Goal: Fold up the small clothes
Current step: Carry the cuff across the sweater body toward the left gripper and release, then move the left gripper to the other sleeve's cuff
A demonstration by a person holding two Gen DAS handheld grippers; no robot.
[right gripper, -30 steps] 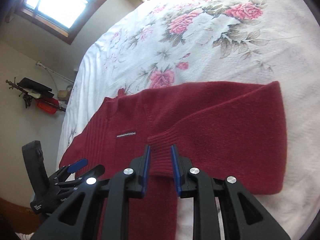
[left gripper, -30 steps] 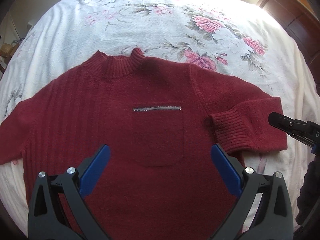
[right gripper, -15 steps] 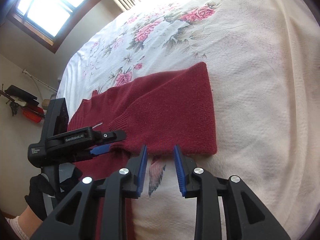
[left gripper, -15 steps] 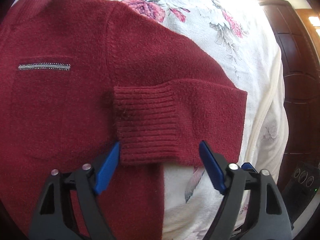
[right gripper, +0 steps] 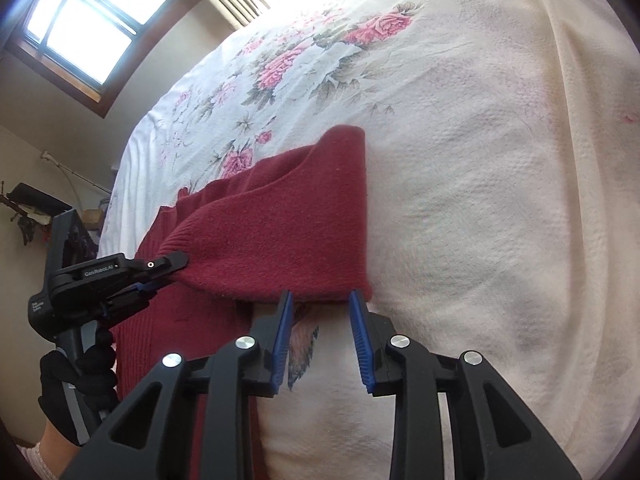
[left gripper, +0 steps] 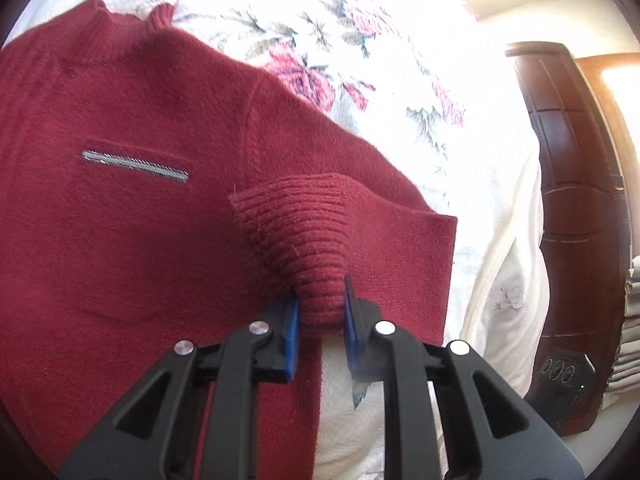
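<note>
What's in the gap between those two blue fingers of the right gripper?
Only bare bedspread, seen in the right wrist view. The open right gripper has its fingertips at the folded sleeve edge; nothing is gripped.

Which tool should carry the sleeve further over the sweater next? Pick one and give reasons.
Left. The left tool is already shut on the ribbed cuff and has it lifted off the sweater. The right tool is open, holding nothing, by the sleeve's folded edge.
</note>
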